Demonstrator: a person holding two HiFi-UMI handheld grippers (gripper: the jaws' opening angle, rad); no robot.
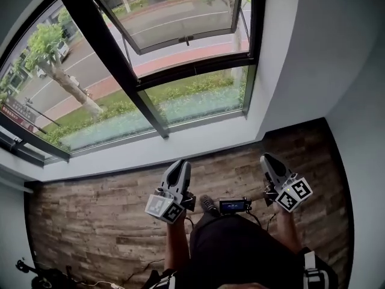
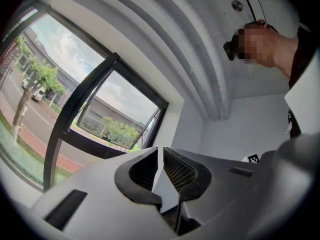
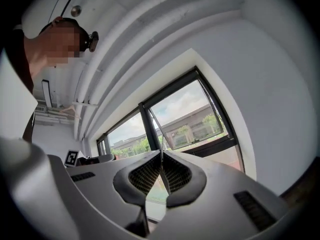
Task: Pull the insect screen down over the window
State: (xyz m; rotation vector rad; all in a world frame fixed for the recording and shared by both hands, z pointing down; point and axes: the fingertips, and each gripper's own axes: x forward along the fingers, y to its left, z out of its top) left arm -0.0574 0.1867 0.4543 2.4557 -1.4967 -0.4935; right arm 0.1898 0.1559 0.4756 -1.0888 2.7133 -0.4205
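Overhead, left gripper (image 1: 180,164) and right gripper (image 1: 267,159) face the window (image 1: 198,98); their own views show jaws seemingly together, empty.

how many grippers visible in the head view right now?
2. The left gripper is low at centre, above the wood floor. The right gripper is to its right at about the same height. Both have jaws together, empty, short of the window. None hidden.

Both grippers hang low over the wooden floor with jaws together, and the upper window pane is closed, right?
Not quite. The upper window pane is swung open outward, not closed, as the head view shows. The rest stands: the left gripper and right gripper hang low over the wooden floor, jaws together.
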